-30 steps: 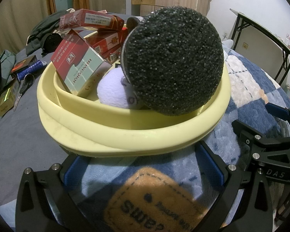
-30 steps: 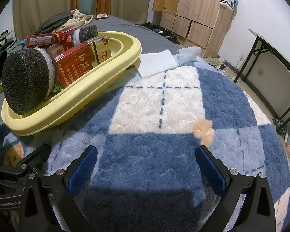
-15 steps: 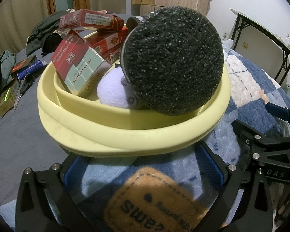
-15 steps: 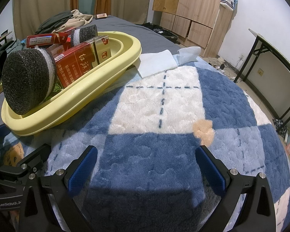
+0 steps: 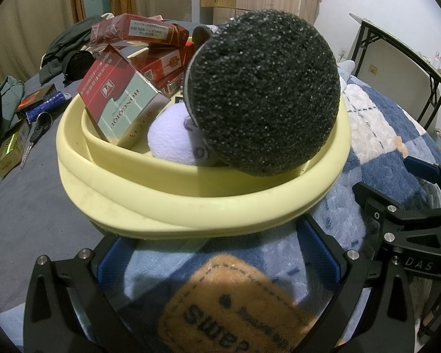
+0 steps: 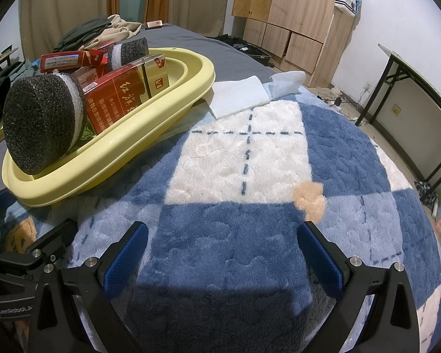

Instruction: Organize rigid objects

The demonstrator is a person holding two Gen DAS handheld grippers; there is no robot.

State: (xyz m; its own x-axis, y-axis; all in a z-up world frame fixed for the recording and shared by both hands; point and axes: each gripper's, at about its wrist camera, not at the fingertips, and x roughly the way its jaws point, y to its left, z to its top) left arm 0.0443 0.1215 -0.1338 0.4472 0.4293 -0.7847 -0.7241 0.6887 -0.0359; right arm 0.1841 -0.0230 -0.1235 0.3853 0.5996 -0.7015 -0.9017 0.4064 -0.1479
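A pale yellow oval basin point(image 5: 191, 206) point(image 6: 108, 158) sits on a blue and white plush rug. It holds a big black foam disc point(image 5: 264, 94) point(image 6: 39, 126) leaning upright, several red cartons point(image 5: 117, 103) point(image 6: 123, 97), a white plush lump point(image 5: 170, 138) and a second smaller foam disc point(image 6: 129, 53) at the far end. My left gripper point(image 5: 217, 253) stands open just in front of the basin's near rim, nothing between its blue pads. My right gripper point(image 6: 220, 253) is open over bare rug, to the right of the basin.
Two white cloths point(image 6: 238, 94) lie on the rug behind the basin. Left of the basin, small boxes, scissors and a blue handle point(image 5: 44, 103) lie on grey bedding. Clothes point(image 6: 97, 32) are heaped at the back. Wooden cabinets point(image 6: 294, 14) and a black-legged table point(image 6: 411, 88) stand to the right.
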